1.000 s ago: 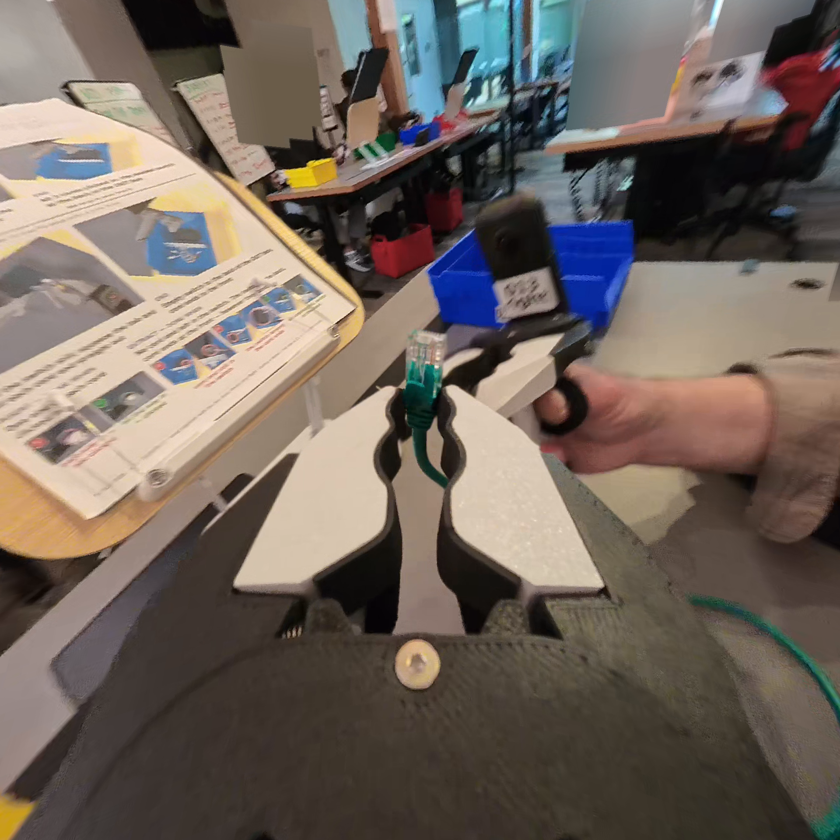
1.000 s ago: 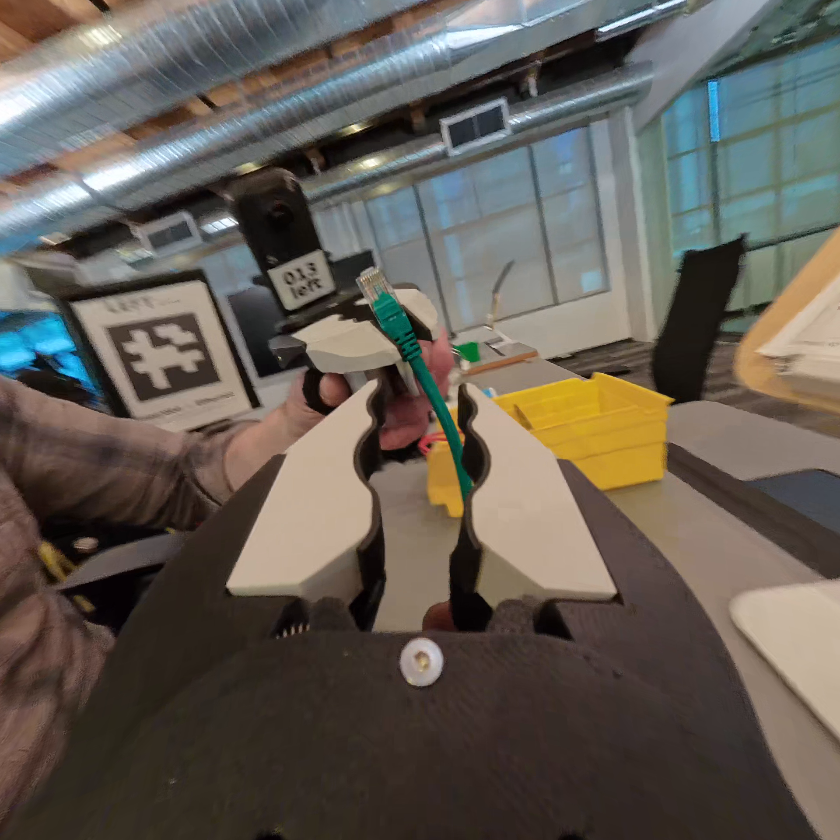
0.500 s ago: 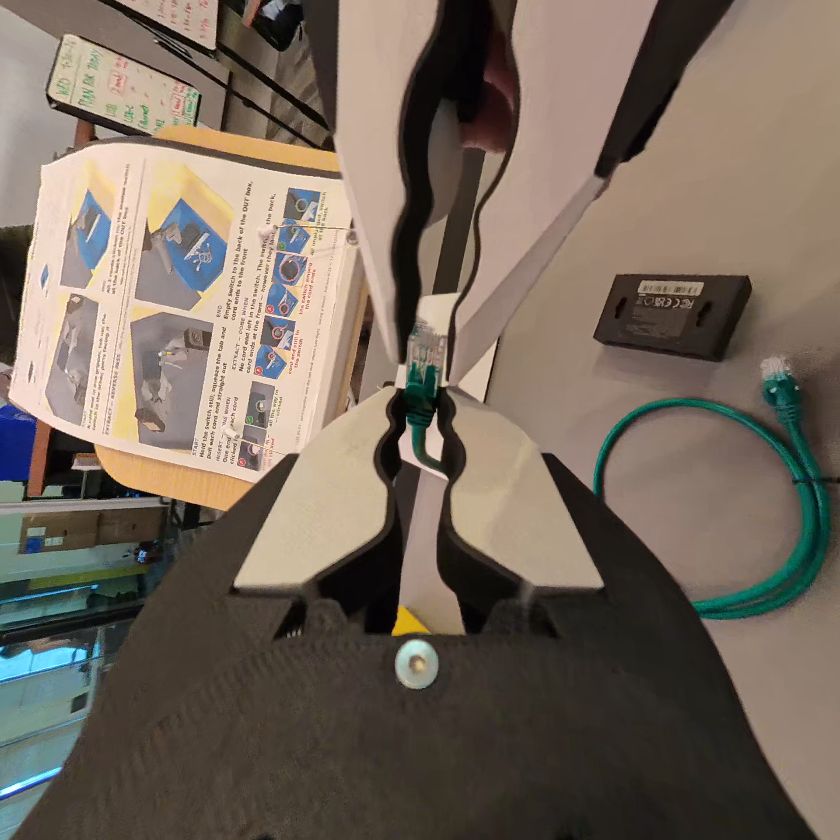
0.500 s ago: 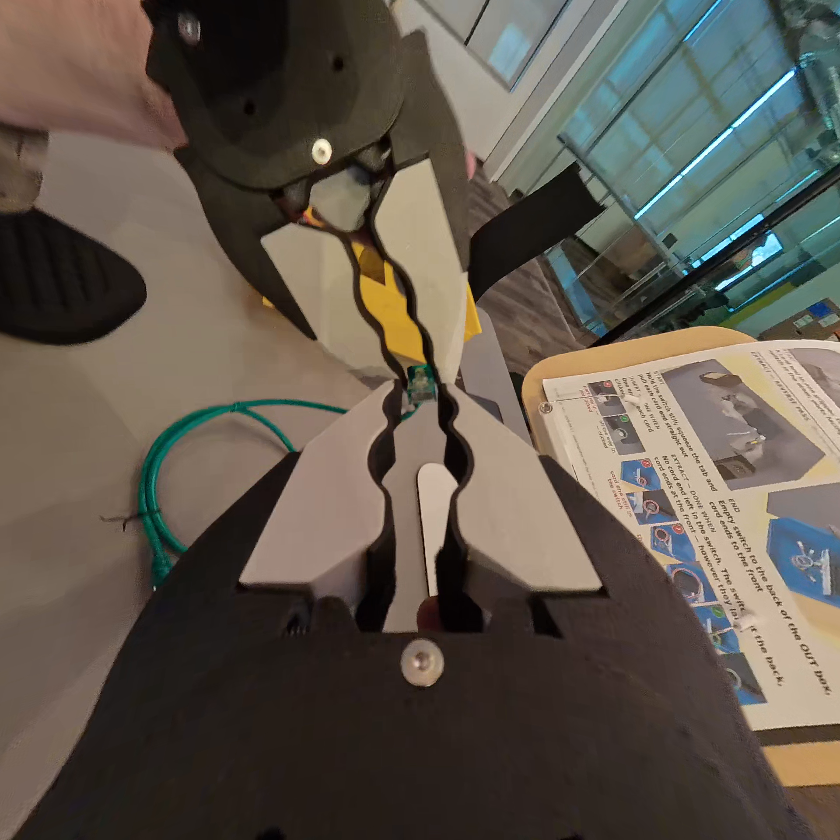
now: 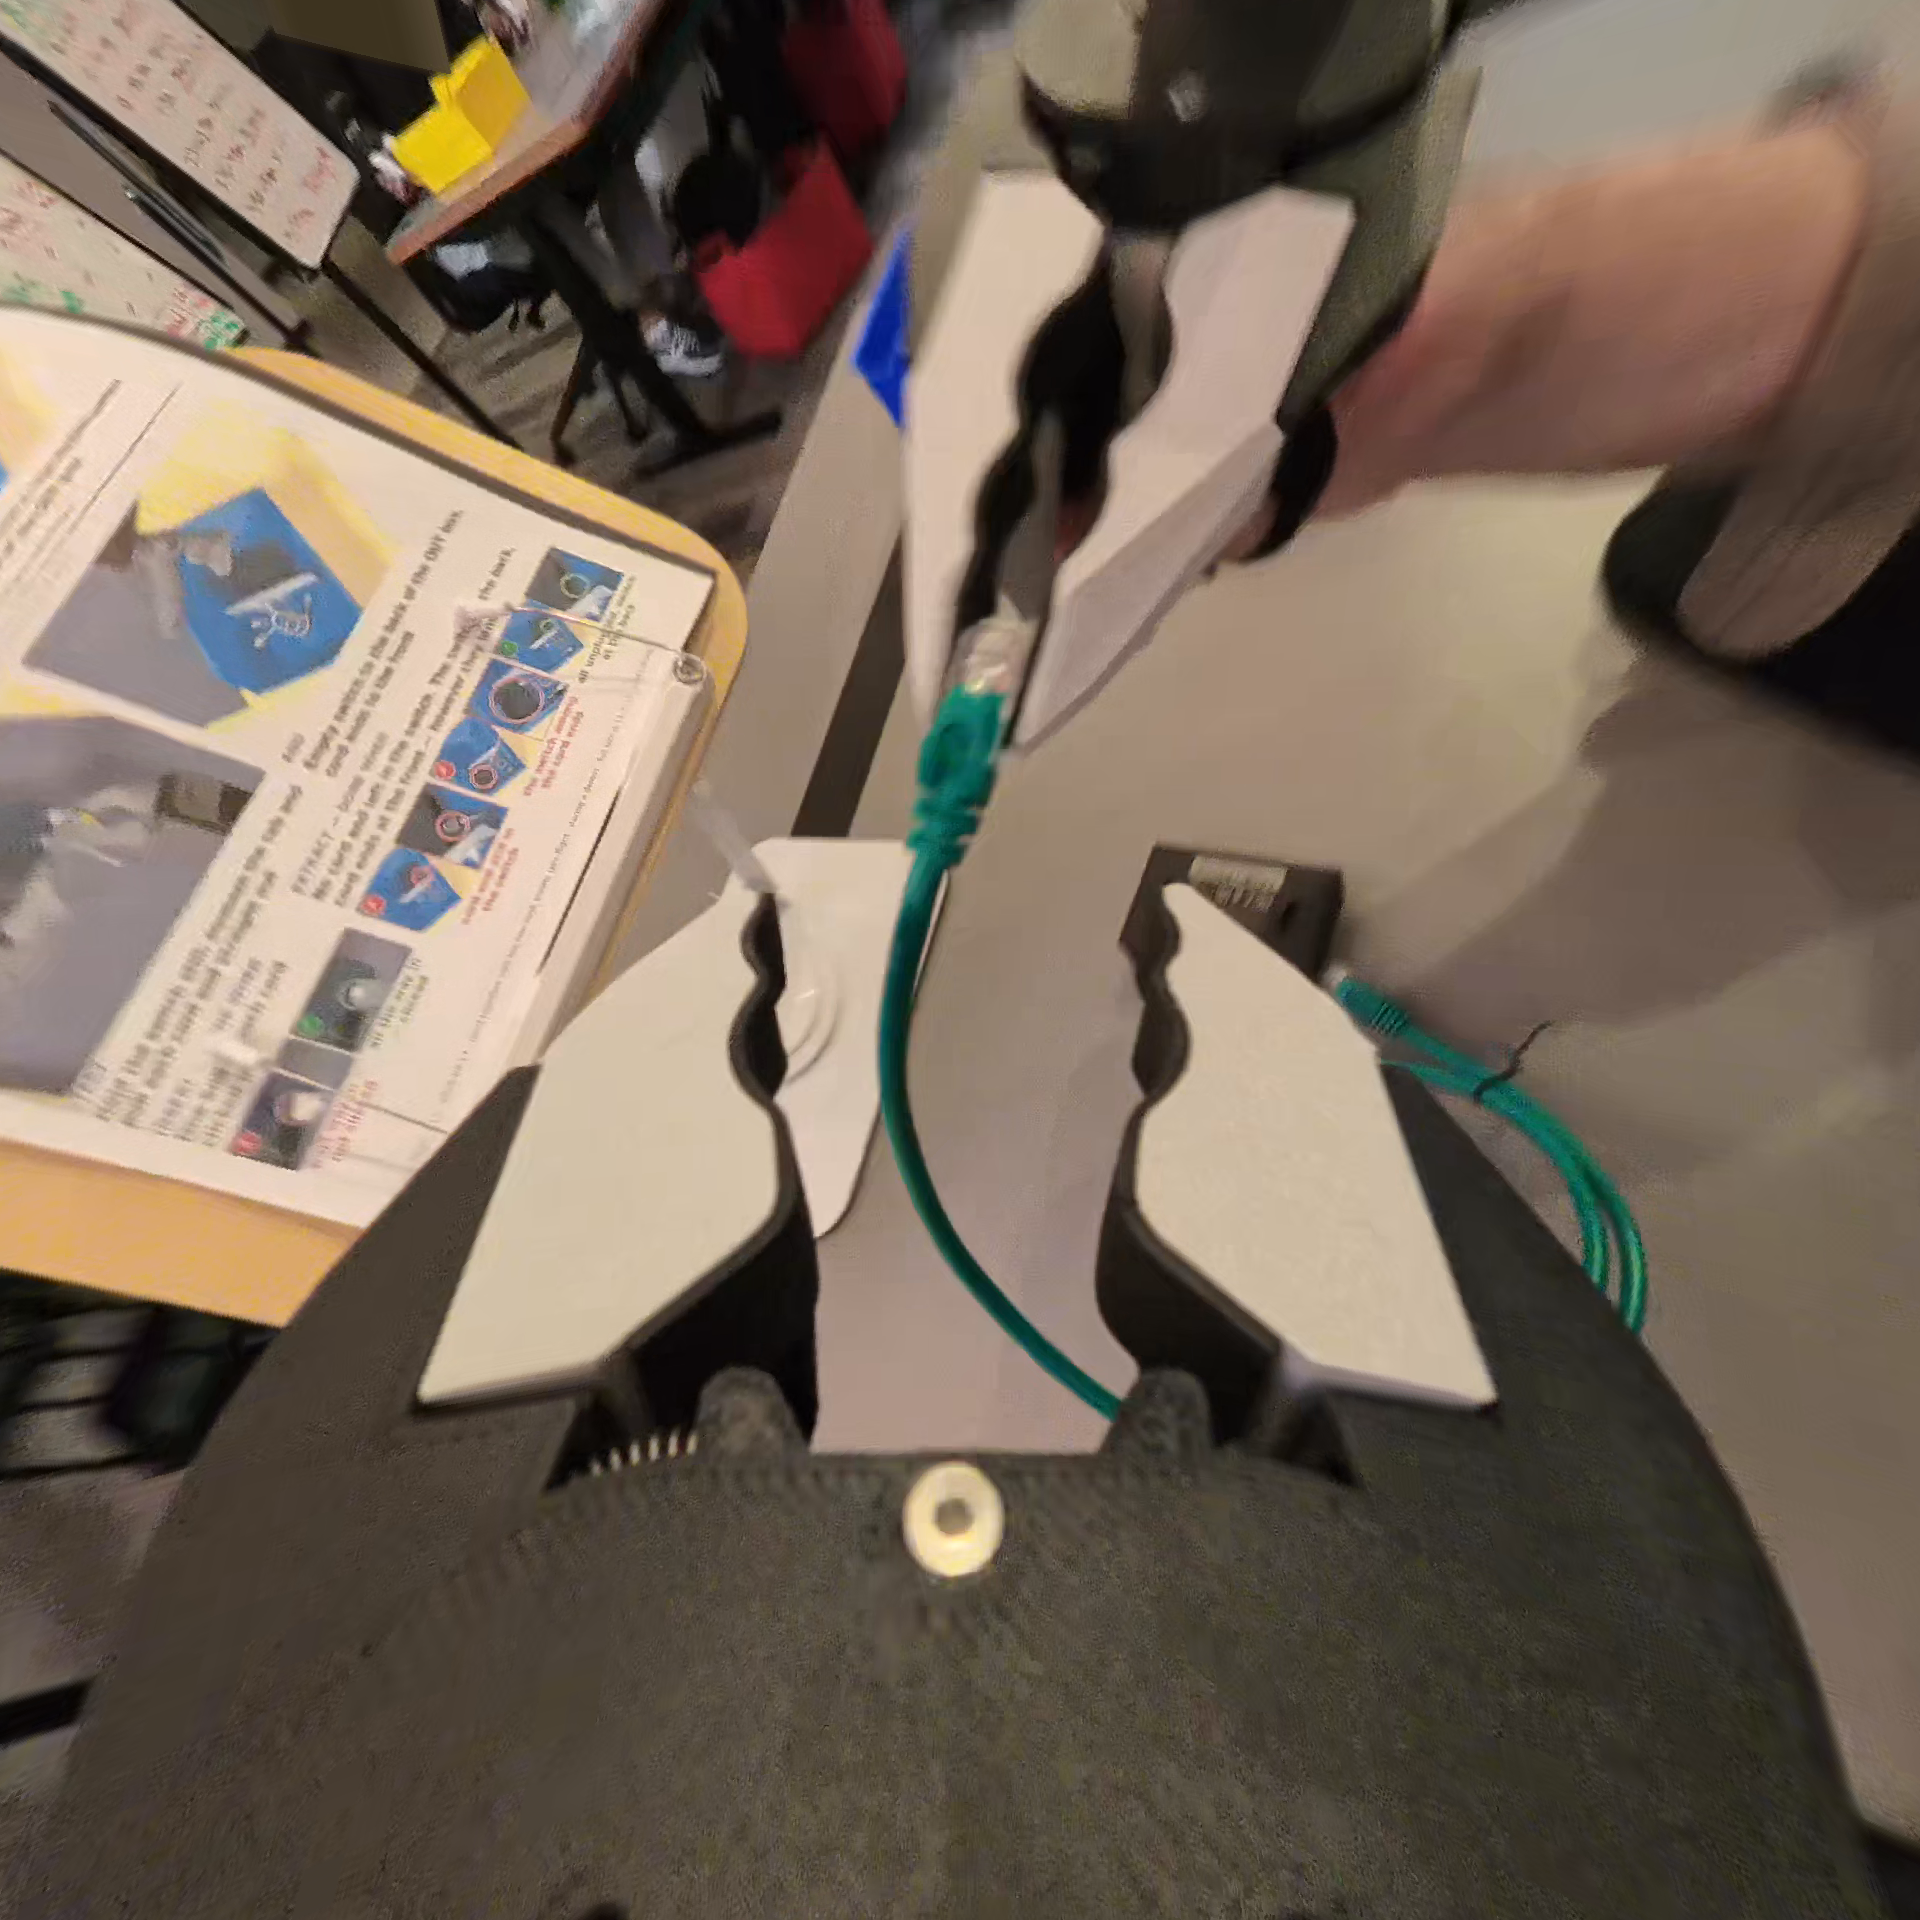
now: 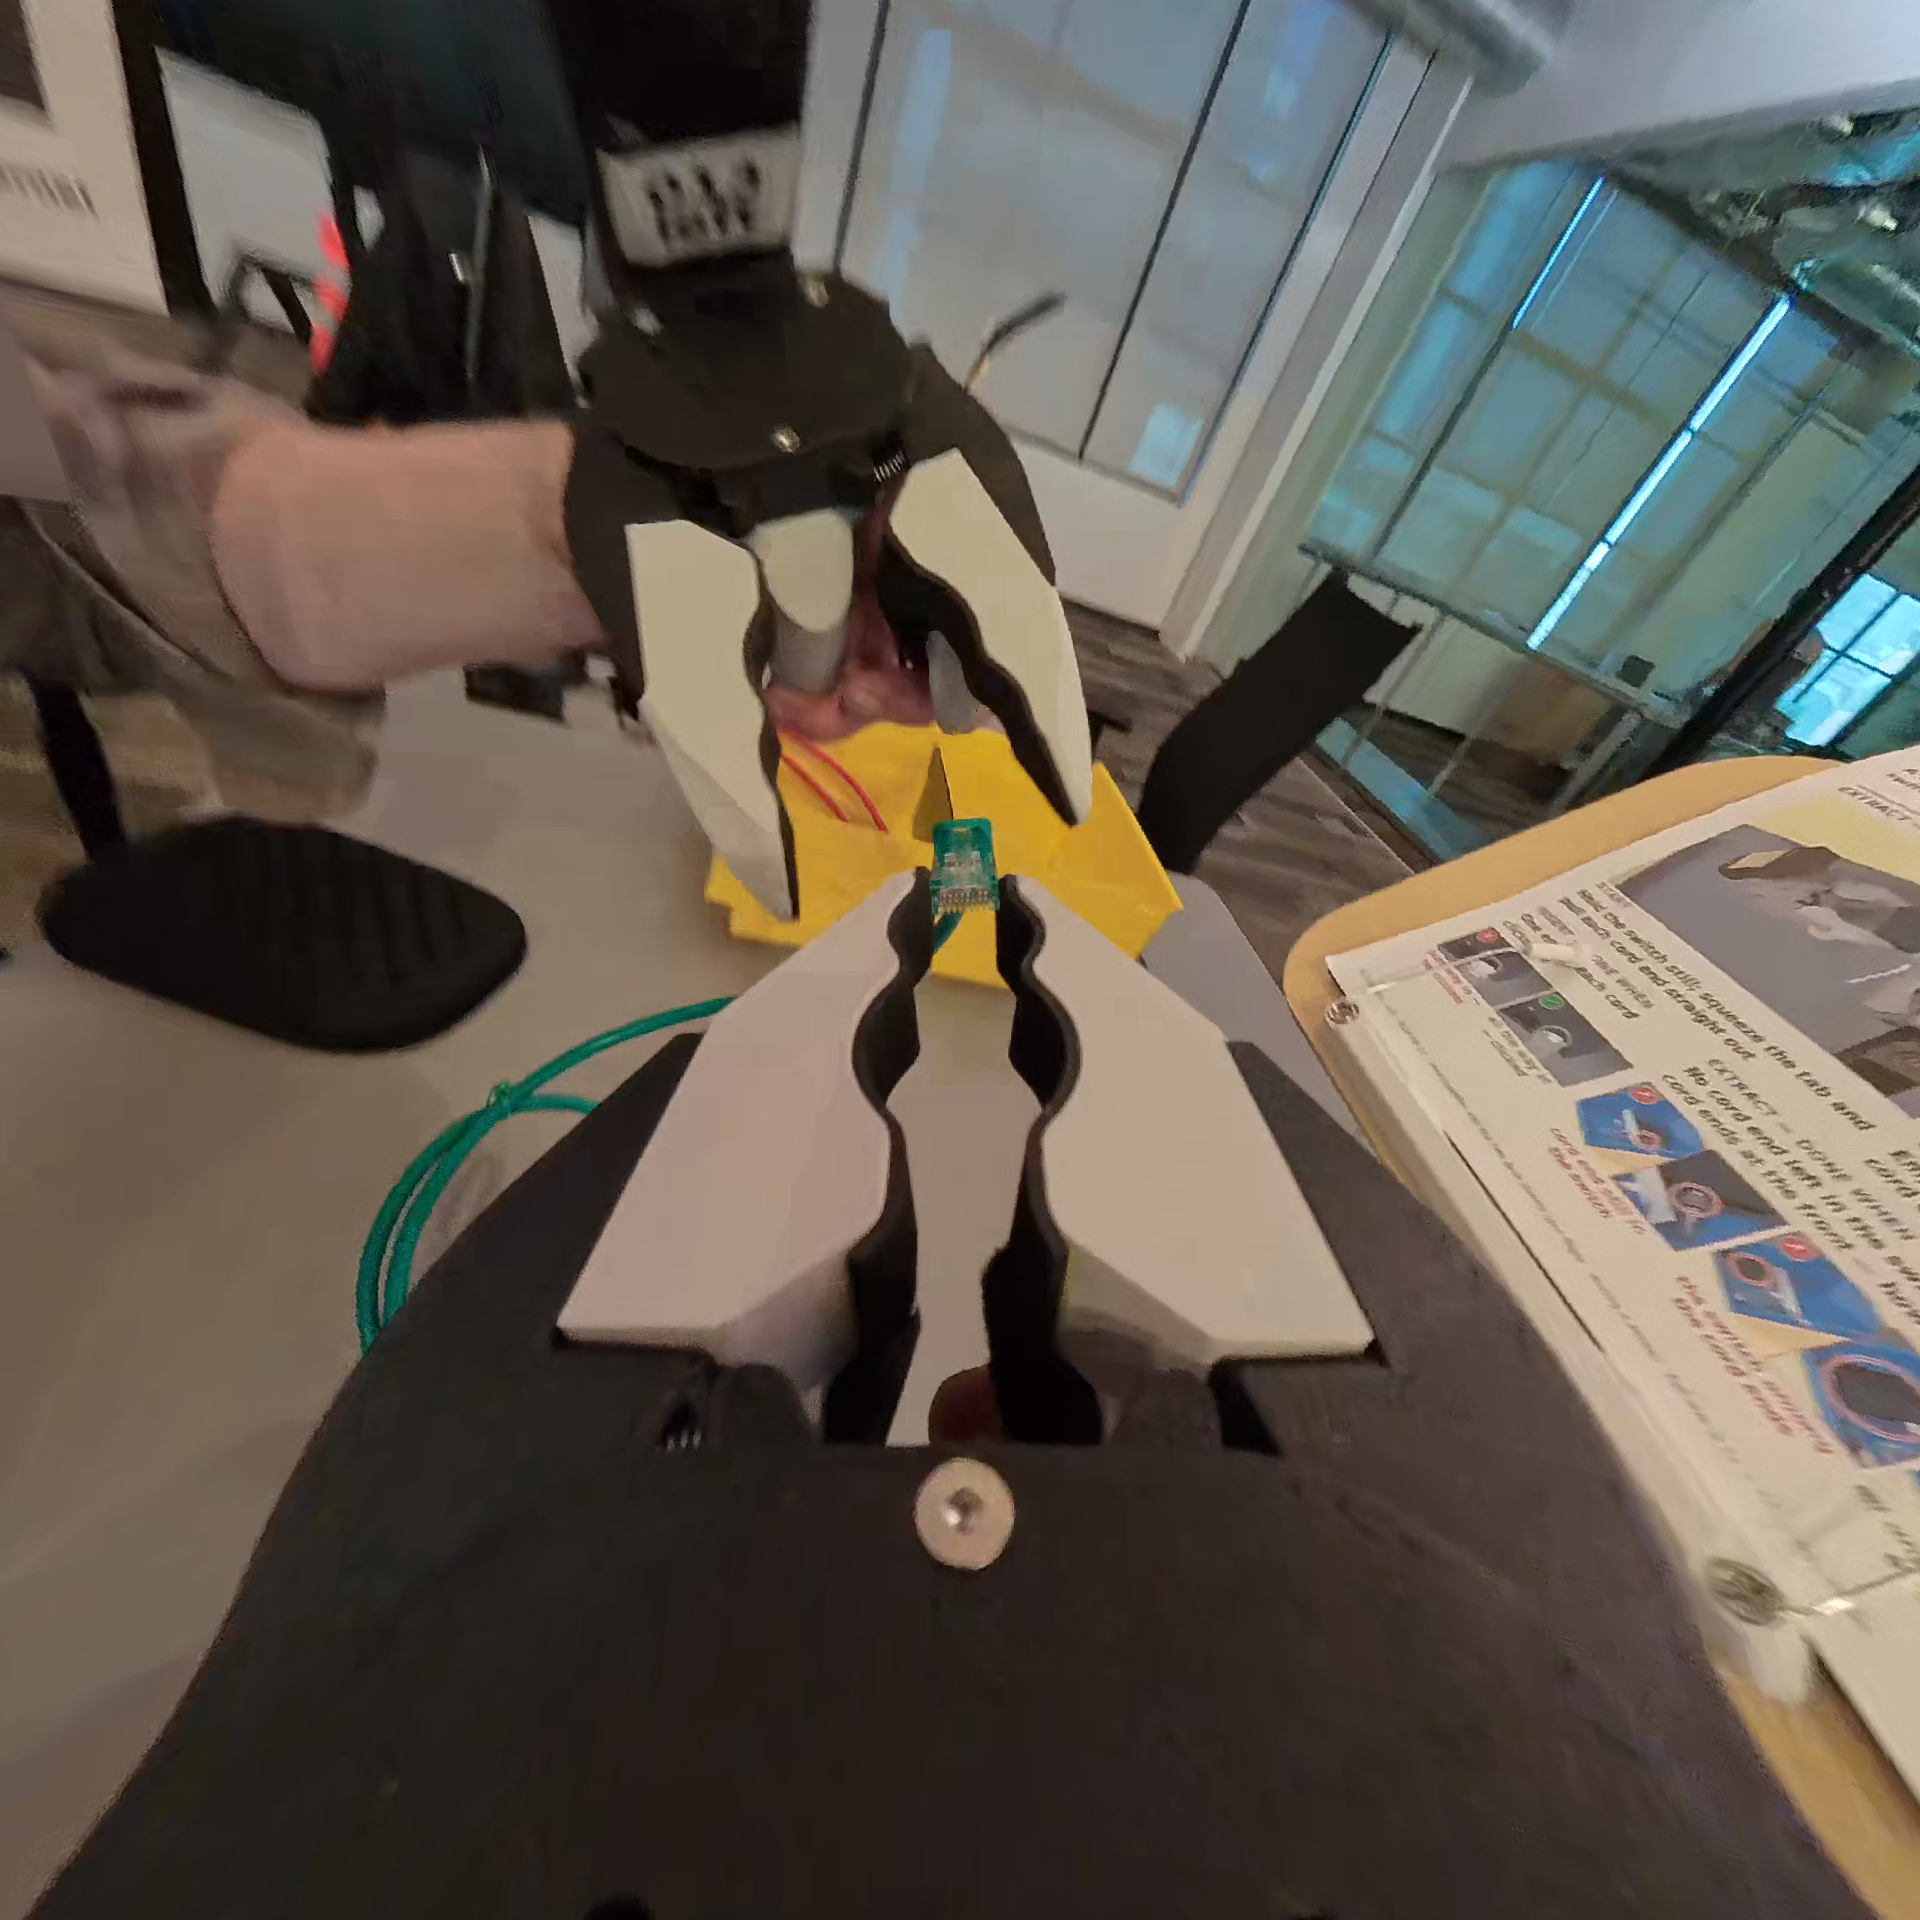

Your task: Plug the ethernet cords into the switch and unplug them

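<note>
Fingertips of the right gripper (image 6: 964, 894) clench the green cord's plug (image 6: 963, 865); the left gripper (image 5: 961, 914) gapes wide, released, the cord (image 5: 914, 1049) hanging untouched between its fingers.

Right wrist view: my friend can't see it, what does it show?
The right gripper pinches a green cord's clear plug between its fingertips. Facing it, the left gripper, held by a hand, hangs open over a yellow bin. An instruction sheet lies to the right.
</note>
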Demonstrator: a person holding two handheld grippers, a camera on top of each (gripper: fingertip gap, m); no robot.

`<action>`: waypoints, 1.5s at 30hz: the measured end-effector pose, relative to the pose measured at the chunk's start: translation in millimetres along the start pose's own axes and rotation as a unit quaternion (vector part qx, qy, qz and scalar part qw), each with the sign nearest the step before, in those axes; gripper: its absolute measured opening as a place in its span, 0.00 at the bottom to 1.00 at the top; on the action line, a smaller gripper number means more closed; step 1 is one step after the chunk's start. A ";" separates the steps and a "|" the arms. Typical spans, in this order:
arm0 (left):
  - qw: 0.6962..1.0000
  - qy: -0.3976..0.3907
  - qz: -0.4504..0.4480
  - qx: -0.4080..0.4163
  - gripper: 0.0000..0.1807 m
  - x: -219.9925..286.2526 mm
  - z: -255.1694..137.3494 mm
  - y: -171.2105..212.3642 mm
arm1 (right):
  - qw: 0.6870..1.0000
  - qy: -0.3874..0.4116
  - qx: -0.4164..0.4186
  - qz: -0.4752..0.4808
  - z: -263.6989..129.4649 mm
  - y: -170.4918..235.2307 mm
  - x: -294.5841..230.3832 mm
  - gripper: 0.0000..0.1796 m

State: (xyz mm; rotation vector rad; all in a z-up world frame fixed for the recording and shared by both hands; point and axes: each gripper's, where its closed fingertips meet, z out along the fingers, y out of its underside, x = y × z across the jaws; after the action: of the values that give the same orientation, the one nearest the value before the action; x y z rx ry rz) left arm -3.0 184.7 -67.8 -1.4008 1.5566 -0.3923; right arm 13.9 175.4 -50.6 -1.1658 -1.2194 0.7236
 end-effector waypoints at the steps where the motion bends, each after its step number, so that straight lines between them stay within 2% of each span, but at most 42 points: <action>1: 0.999 0.005 -0.032 0.031 0.37 -6.1 -7.7 -1.8 | 1.000 -0.005 0.021 0.018 -1.7 -3.1 0.4 0.05; 4: 0.987 0.036 -0.103 0.114 0.39 -18.5 -29.4 -8.7 | 0.990 -0.030 0.111 0.081 -8.2 -18.1 0.7 0.05; 6: 0.973 0.076 -0.136 0.171 0.37 -23.5 -44.2 -14.6 | 0.974 -0.055 0.179 0.128 -14.1 -29.6 1.4 0.05; 8: 0.947 0.105 -0.173 0.250 0.30 -39.8 -68.3 -18.2 | 0.957 -0.071 0.232 0.162 -20.4 -37.1 3.3 0.05; 10: 0.928 0.081 -0.210 0.296 0.22 -69.1 -84.7 -10.5 | 0.943 -0.091 0.268 0.178 -26.1 -43.5 1.5 0.05; 13: 0.952 0.036 -0.187 0.238 0.18 -83.4 -63.8 13.5 | 0.927 -0.121 0.304 0.183 -31.1 -54.2 -5.2 0.05; 15: 0.971 0.046 -0.156 0.175 0.22 -70.4 -33.1 24.1 | 0.923 -0.121 0.312 0.189 -28.2 -56.2 -2.8 0.05; 17: 0.975 0.079 -0.125 0.164 0.27 -44.8 -13.1 14.9 | 0.927 -0.116 0.304 0.188 -22.4 -52.5 -1.2 0.05; 19: 0.974 0.081 -0.100 0.188 0.28 -26.2 -5.3 -5.0 | 0.929 -0.112 0.296 0.193 -19.0 -46.4 1.0 0.05; 23: 0.961 0.091 -0.089 0.245 0.32 -6.0 -5.5 -36.2 | 0.935 -0.099 0.277 0.197 -17.6 -32.2 3.2 0.05; 26: 0.950 0.093 -0.083 0.285 0.31 -1.2 -14.8 -52.3 | 0.943 -0.090 0.257 0.190 -15.6 -27.2 1.2 0.05; 37: 0.961 0.081 -0.080 0.252 0.08 1.4 0.9 -59.9 | 0.981 -0.071 0.122 0.131 -3.5 -16.3 -2.9 0.05; 45: 0.961 0.085 -0.079 0.252 0.08 4.6 1.6 -58.1 | 0.990 -0.069 0.069 0.098 -5.6 -14.0 -4.4 0.05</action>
State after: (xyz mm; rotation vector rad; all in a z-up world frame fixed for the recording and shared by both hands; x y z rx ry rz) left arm 32.6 164.6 -26.2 -1.1092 1.3517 -0.9564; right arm 16.1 165.7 -38.4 -1.1462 -1.1586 1.0344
